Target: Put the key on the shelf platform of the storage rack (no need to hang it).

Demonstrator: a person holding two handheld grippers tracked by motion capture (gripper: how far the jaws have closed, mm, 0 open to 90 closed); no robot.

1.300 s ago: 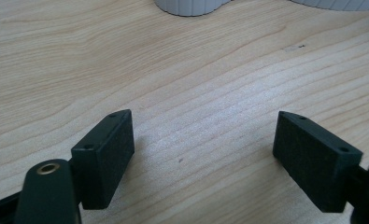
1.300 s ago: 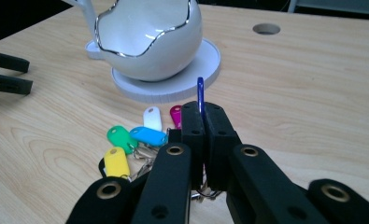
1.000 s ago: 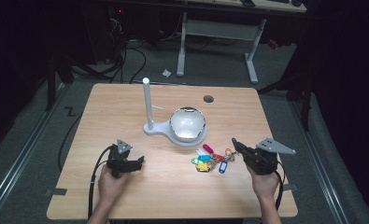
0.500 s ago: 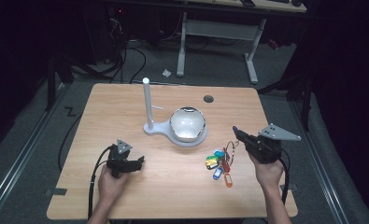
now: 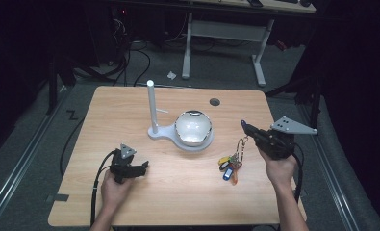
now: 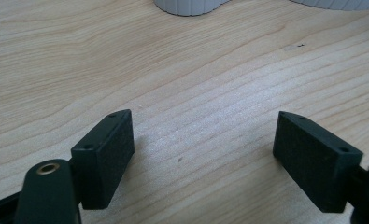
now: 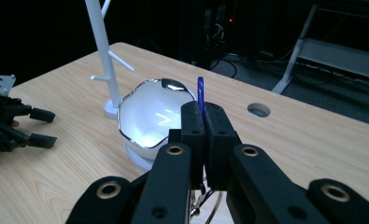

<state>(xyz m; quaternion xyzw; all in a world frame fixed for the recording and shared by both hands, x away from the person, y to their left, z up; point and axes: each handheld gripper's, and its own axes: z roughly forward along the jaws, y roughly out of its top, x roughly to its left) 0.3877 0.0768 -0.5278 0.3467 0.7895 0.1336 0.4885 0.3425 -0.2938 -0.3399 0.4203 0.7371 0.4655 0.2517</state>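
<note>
Clamping a blue tag point(image 7: 200, 91), the right gripper point(image 5: 245, 127) dangles the key bunch point(image 5: 230, 163) above the counter point(image 5: 130, 106); the left gripper point(image 5: 144, 166) rests there, fingers apart.

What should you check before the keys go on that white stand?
1. Right gripper shut on a blue tag of the bunch of keys: ok.
2. Keys lifted off the table: cannot tell; the bunch dangles, its lowest tags close to the wood.
3. White stand upright with its pegs bare: ok.
4. Silver bowl sits between the keys and the post, so the path may need to go over it: not ok.
5. Left gripper low at the near left, jaws open, out of the way: ok.
</note>
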